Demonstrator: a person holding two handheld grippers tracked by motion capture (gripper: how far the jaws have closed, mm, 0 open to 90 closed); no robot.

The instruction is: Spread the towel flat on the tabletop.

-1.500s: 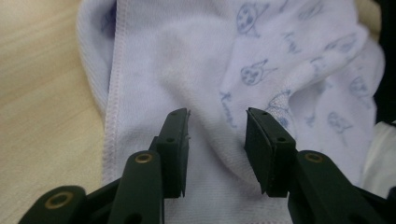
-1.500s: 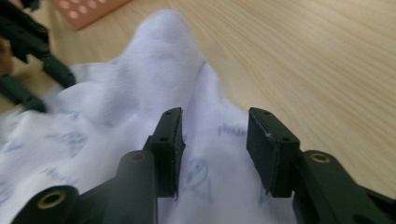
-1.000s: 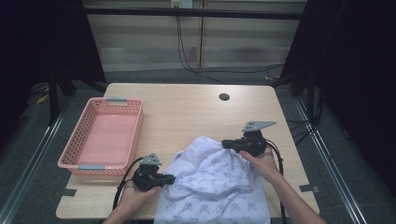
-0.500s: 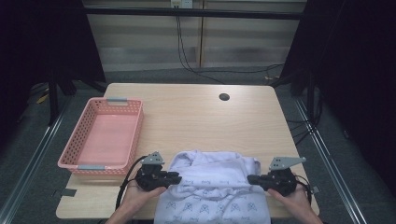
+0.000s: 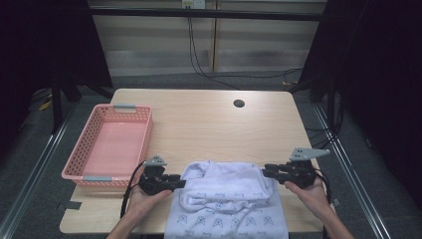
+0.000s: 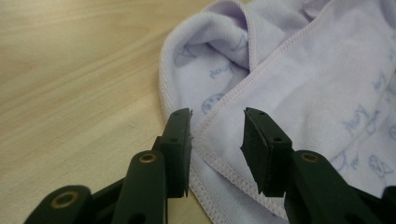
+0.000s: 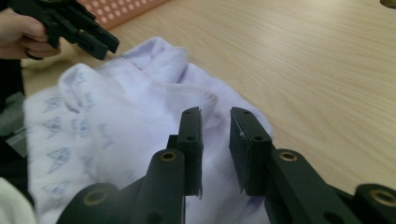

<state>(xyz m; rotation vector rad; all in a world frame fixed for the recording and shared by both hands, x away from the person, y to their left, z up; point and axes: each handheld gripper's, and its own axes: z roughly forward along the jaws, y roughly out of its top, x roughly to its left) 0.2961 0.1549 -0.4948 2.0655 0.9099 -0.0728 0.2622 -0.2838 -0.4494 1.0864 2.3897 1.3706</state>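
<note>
Right gripper (image 7: 215,154): two black jaws, parted, over the near edge of a white printed cloth (image 7: 107,121), which lies crumpled on a wooden table (image 7: 299,60). Left gripper (image 7: 70,25): hand-held, beyond the cloth. Pink basket (image 7: 126,9): behind it.

Pink basket (image 5: 110,149) on the left of the wooden surface (image 5: 209,124), near its front edge. Round hole (image 5: 239,103) toward the far right. Black cables (image 5: 199,59) down the wall behind.

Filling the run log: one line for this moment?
left gripper: open at towel hem | right gripper: open at towel's right edge | basket: empty
</note>
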